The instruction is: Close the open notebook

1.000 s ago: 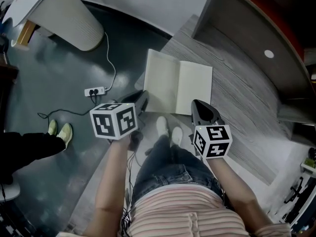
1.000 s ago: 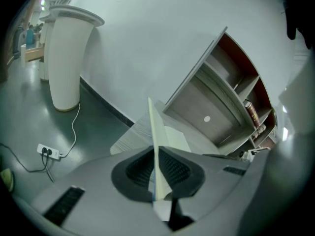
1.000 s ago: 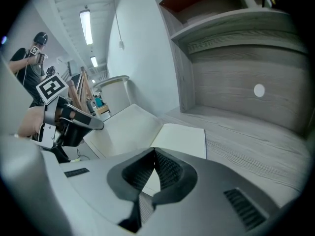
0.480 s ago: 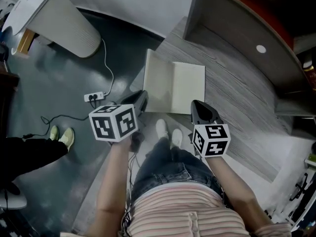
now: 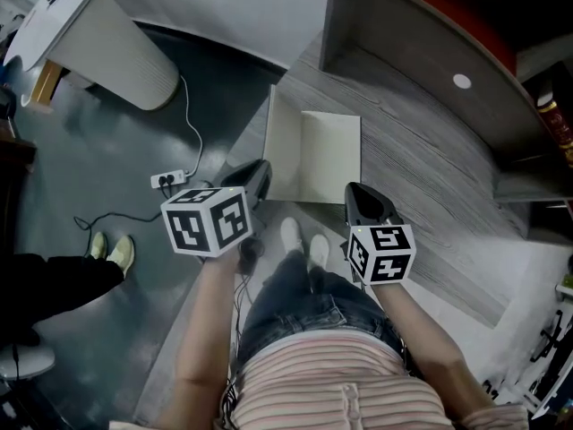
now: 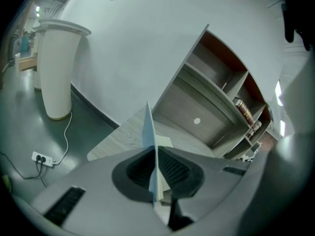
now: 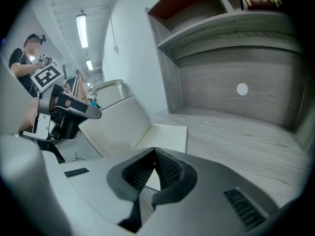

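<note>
Jaws of left gripper (image 6: pixel 153 153) pinch notebook (image 6: pixel 148 124) upright.

A power strip (image 5: pixel 170 179) lies on the floor (image 5: pixel 89 150); books (image 6: pixel 244 113) on shelf (image 6: pixel 216 95).

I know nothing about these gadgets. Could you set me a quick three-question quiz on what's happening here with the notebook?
1. True or false: the notebook lies fully shut on the desk.
2. The left gripper is shut on: A) the desk's edge B) the notebook's left leaf C) nothing.
3. Fill in: the right gripper has its jaws ____, with nothing between them.

Key: 1 false, since one leaf stands up; 2 B; 3 together.
</note>
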Demonstrator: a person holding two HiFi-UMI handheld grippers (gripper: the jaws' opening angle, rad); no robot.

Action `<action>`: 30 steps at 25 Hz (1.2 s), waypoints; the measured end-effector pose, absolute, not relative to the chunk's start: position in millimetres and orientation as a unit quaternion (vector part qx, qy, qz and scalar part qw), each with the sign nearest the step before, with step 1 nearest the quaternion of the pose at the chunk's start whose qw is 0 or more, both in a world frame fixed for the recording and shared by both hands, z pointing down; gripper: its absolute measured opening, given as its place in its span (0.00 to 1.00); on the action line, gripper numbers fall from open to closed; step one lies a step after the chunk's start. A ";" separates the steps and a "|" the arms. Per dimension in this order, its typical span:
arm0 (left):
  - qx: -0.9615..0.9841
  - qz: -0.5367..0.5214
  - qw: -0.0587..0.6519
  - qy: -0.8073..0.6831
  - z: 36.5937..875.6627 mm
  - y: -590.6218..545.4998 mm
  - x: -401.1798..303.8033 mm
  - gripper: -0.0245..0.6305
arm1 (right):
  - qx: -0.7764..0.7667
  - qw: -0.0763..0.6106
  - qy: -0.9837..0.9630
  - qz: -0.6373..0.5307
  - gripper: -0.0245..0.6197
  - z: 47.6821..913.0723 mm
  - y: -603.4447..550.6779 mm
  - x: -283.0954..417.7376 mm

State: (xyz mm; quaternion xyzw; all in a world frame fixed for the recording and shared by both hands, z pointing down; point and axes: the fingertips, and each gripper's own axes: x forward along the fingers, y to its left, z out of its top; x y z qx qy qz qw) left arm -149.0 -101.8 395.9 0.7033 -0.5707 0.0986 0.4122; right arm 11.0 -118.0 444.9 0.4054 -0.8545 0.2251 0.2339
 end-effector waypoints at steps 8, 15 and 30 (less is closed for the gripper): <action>0.716 0.102 0.401 -0.562 388.6 -107.2 -126.3 0.08 | 0.414 0.232 -0.850 0.228 0.05 445.0 -114.8 26.2; 0.727 0.107 0.394 -0.552 386.5 -111.9 -110.0 0.08 | 0.424 0.231 -0.844 0.233 0.05 446.8 -111.1 39.3; 0.756 0.124 0.398 -0.505 393.8 -125.3 -61.8 0.08 | 0.448 0.228 -0.828 0.248 0.05 450.5 -106.8 63.6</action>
